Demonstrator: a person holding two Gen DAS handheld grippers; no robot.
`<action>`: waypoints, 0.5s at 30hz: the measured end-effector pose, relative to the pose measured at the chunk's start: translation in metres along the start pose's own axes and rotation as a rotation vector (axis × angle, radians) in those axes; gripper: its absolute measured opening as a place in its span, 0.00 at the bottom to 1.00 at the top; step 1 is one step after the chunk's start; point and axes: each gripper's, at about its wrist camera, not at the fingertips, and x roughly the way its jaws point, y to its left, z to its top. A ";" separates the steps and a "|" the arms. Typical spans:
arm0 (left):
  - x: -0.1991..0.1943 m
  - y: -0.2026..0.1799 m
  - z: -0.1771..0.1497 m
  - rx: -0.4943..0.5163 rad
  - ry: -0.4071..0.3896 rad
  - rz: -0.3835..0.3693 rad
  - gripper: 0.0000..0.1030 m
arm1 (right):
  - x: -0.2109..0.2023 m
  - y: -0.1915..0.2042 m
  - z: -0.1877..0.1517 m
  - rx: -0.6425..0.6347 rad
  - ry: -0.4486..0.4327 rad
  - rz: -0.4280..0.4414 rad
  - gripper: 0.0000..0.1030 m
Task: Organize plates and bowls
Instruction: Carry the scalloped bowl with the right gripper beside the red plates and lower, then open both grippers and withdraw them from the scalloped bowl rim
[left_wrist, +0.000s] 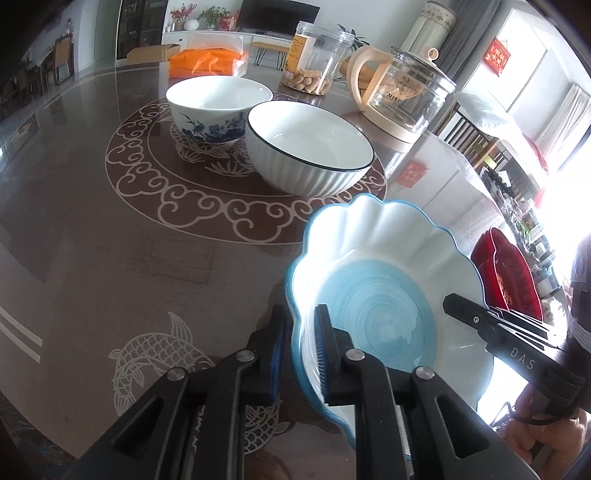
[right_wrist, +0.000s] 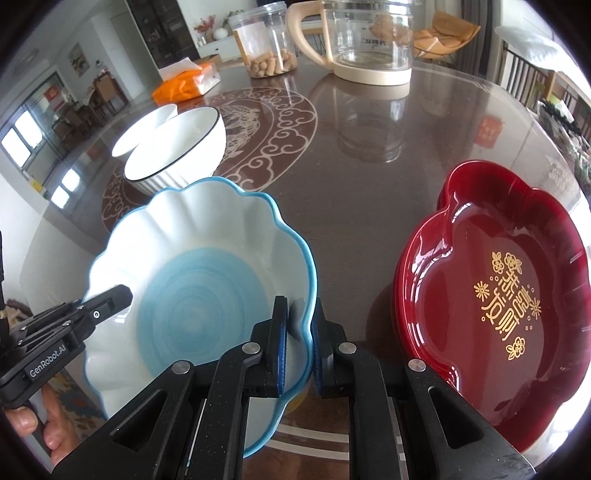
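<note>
- The blue scalloped plate lies on the dark patterned surface, its rim between both pairs of fingers.
- The left gripper straddles the plate's rim; its fingers stand slightly apart, with a gap visible, not pressing.
- The right gripper clamps the plate's opposite rim, fingers closed on it.
- The red plates, stacked, sit just beside the blue plate.
- The ribbed white bowl and the blue-flowered bowl stand beyond the blue plate, side by side.
</note>
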 end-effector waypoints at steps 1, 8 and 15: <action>-0.004 0.002 0.000 -0.004 -0.009 0.006 0.43 | -0.001 0.000 0.000 0.003 -0.009 0.007 0.21; -0.045 0.018 0.004 -0.047 -0.144 0.063 0.85 | -0.034 0.002 0.000 0.009 -0.128 -0.004 0.56; -0.075 0.016 -0.012 -0.050 -0.212 0.097 0.86 | -0.085 0.008 -0.019 0.057 -0.281 -0.040 0.62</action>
